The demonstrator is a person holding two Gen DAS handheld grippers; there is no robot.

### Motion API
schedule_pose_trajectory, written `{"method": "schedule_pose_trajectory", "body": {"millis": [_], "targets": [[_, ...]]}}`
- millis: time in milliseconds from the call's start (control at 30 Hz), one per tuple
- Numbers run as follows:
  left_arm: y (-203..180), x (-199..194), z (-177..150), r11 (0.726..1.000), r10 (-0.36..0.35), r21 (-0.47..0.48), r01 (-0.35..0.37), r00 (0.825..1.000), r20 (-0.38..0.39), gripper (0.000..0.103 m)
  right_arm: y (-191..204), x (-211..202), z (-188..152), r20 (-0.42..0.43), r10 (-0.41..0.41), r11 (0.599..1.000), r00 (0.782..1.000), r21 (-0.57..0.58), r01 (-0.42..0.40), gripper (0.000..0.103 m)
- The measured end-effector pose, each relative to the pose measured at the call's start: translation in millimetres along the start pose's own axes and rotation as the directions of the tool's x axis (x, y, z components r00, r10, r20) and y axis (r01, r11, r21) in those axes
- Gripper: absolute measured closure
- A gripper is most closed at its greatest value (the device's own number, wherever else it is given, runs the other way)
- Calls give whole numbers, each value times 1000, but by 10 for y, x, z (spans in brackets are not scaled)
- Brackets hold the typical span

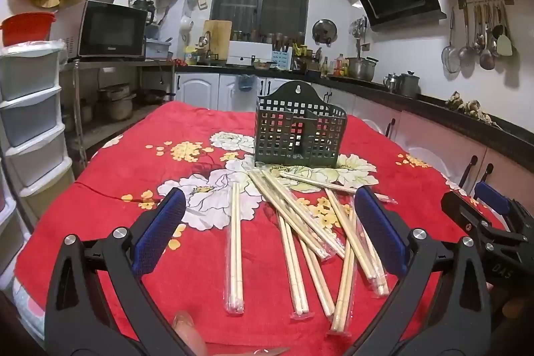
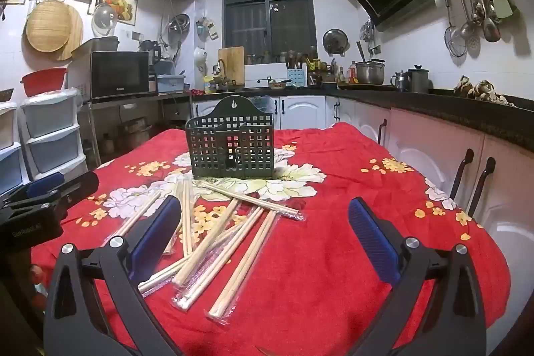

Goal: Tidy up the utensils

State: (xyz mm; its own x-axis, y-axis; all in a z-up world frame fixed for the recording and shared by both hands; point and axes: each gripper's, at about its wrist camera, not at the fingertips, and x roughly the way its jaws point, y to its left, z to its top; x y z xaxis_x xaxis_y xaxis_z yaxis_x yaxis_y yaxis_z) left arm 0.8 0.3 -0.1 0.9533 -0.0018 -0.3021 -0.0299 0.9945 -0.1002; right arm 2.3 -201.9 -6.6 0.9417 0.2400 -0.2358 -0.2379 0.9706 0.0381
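A dark green perforated utensil holder [image 1: 300, 129] stands upright on the red floral tablecloth [image 1: 140, 169]; it also shows in the right wrist view [image 2: 232, 145]. Several pairs of wooden chopsticks in clear sleeves [image 1: 307, 226] lie scattered in front of it, also seen in the right wrist view [image 2: 220, 236]. My left gripper [image 1: 267, 199] is open and empty above the near chopsticks. My right gripper [image 2: 263, 206] is open and empty, hovering over the right side of the pile; it shows at the right edge of the left wrist view [image 1: 484, 216].
Kitchen counters with white cabinets [image 2: 434, 135] run along the back and right of the table. Plastic drawer units [image 1: 30, 109] stand at the left. A microwave [image 1: 110, 32] sits on a metal rack behind them.
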Motion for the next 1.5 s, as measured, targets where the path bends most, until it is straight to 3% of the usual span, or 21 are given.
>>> {"method": "schedule_pose_trajectory", "body": {"millis": [1500], "targets": [[26,-11,43,1000,0,-3,0,1000,6,9,-23,12,15,-4,-1,1000,1000,10,1,6]]}}
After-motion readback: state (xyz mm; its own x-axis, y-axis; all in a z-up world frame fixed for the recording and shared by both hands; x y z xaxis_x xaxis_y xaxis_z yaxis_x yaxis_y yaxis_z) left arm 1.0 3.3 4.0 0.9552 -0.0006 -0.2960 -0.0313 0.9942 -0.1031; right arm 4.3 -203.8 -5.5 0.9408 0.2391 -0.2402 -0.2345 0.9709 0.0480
